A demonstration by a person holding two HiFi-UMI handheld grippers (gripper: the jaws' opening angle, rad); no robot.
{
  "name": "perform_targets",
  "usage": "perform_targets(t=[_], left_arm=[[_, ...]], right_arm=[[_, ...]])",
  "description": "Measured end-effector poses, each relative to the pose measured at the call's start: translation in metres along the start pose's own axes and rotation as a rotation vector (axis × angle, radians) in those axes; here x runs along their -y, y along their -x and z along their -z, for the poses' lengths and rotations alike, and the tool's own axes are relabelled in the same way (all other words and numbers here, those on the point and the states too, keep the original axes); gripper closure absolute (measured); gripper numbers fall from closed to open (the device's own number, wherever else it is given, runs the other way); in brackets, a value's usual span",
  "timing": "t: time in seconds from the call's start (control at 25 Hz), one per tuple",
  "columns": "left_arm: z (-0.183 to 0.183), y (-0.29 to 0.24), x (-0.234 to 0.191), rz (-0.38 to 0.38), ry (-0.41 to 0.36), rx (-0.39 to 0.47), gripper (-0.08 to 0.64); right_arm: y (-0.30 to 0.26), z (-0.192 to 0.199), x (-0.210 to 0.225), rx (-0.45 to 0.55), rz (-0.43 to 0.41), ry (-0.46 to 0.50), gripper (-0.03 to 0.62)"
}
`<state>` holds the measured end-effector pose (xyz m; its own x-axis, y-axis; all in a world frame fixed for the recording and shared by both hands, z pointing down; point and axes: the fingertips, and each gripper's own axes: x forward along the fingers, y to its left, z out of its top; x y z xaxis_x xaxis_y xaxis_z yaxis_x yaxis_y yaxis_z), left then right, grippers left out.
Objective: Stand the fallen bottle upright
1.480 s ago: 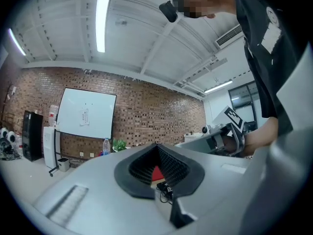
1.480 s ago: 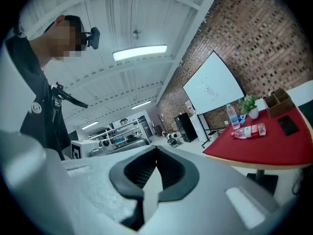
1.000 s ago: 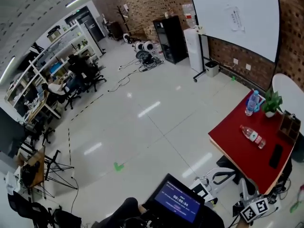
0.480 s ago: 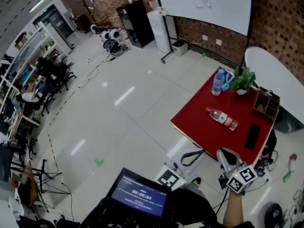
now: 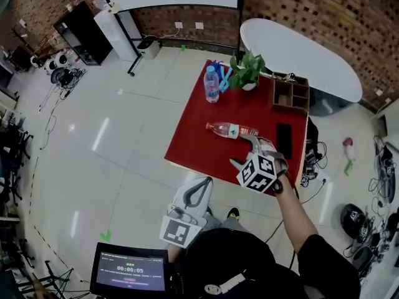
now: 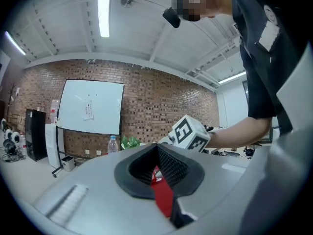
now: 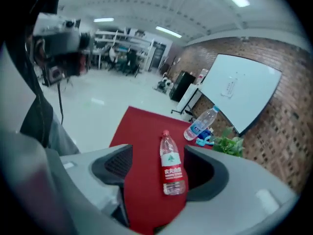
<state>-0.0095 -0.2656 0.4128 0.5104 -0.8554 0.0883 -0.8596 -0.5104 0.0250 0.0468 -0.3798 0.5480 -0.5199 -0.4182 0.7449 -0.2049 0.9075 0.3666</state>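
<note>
A clear bottle (image 5: 230,130) with a red label and red cap lies on its side on the red table (image 5: 193,142). My right gripper (image 5: 244,153) hovers just short of it over the table's near edge, tilted down. Its jaws are opening. In the right gripper view the bottle (image 7: 171,168) lies between and beyond the jaws of the right gripper (image 7: 159,160), and neither pad touches it. My left gripper (image 5: 202,180) hangs off the table's near corner. In the left gripper view the tips of the left gripper (image 6: 157,153) meet with nothing between them.
A second bottle (image 5: 212,84) with a blue cap stands upright at the table's far side, beside a potted plant (image 5: 248,70). A wooden box (image 5: 290,93) and a black phone (image 5: 283,140) lie on the right side. A white oval table (image 5: 299,55) stands behind.
The head view has swung until the red table sits in the middle. My right gripper has come forward and down to the fallen bottle. The left gripper has come into view near the table's corner.
</note>
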Motion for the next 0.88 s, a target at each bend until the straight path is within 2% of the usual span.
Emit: perform_targets(t=[0.12,0.36,0.44,0.56,0.68,0.76,0.88], left_arm=[[0.002,0.005,-0.017,-0.039,0.013,0.006,0.56],[0.015,0.021,-0.055,-0.131,0.013,-0.024,0.56],[0.017,0.02,-0.063,-0.136,0.012,-0.037,0.56],[0.017,0.006,-0.078,-0.102,-0.004,-0.046,0.56],[0.009,-0.021,-0.091,-0.077,-0.048,0.003,0.56],[0.001,-0.031,-0.103,-0.076,-0.056,0.034,0.56],[-0.016,-0.04,-0.111,-0.068,-0.06,0.072,0.56]], right_arm=[[-0.054,0.006,0.013,-0.131,-0.028,0.11,0.264],[-0.154,0.022,0.035,-0.289,-0.101,0.152,0.264],[-0.174,0.032,0.035,-0.342,-0.136,0.152,0.263],[-0.195,0.041,0.03,-0.394,-0.159,0.159,0.263],[-0.203,0.05,0.034,-0.403,-0.115,0.163,0.269],[-0.199,0.041,0.036,-0.373,-0.104,0.129,0.278],[-0.172,0.012,0.053,-0.235,-0.061,-0.027,0.279]])
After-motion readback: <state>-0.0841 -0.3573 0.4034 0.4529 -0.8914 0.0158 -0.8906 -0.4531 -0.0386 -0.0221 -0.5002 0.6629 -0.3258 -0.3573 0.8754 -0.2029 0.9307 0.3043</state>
